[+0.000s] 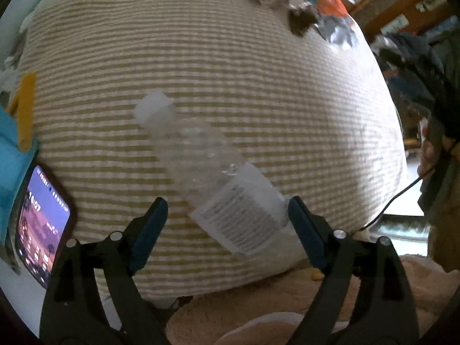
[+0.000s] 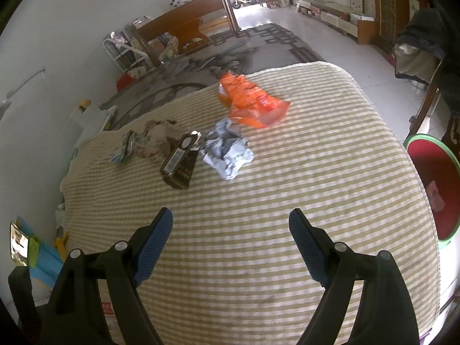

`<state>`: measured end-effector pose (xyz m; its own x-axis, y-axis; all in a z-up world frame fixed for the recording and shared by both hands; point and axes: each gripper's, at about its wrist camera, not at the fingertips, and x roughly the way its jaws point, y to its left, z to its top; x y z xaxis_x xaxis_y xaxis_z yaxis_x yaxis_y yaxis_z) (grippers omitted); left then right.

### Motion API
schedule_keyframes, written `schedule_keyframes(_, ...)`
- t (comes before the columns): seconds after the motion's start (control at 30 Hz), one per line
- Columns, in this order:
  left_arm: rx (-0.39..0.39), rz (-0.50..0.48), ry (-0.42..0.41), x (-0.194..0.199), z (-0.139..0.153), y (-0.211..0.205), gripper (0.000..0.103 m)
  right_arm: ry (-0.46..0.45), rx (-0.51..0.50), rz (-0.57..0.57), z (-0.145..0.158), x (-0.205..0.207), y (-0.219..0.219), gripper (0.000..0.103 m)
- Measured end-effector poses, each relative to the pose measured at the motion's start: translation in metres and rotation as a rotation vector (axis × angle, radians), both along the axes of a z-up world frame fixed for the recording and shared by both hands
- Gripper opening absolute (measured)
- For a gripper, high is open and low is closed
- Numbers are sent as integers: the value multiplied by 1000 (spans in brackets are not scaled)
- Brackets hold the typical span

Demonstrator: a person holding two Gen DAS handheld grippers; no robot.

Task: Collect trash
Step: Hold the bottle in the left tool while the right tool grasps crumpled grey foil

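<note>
In the left wrist view a clear plastic bottle (image 1: 207, 158) with a white cap and a white label lies on the striped cloth. My left gripper (image 1: 228, 210) is open, its fingers on either side of the bottle's label end, not closed on it. In the right wrist view my right gripper (image 2: 231, 224) is open and empty above the cloth. Ahead of it lie an orange wrapper (image 2: 250, 102), a crumpled grey-white wrapper (image 2: 227, 151), a dark carton (image 2: 179, 161) and crumpled brownish paper (image 2: 156, 138).
The striped cloth (image 2: 316, 172) covers a rounded table. A red bin with a green rim (image 2: 434, 184) stands at its right side. A phone (image 1: 40, 224) with a lit screen lies at the cloth's left edge, beside blue and yellow items (image 1: 24, 112).
</note>
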<state>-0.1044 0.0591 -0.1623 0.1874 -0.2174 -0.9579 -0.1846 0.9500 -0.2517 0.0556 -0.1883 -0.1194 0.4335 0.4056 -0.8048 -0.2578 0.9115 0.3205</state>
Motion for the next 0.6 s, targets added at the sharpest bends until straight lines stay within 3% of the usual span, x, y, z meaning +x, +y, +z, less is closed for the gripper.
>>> schedule_keyframes(0.3,-66,3,55,7,-18,2,82,-2,-13,-30,1,-8,-7,81)
schedule_keyframes(0.53,-41,-29,-26,17,-6,-3,63,-6,-16,-24,2,-8,-7,81)
schedule_keyframes(0.6,-12,-35,-53,26,-2,-5,62,-2,-17,-18,0,-5,-5,81)
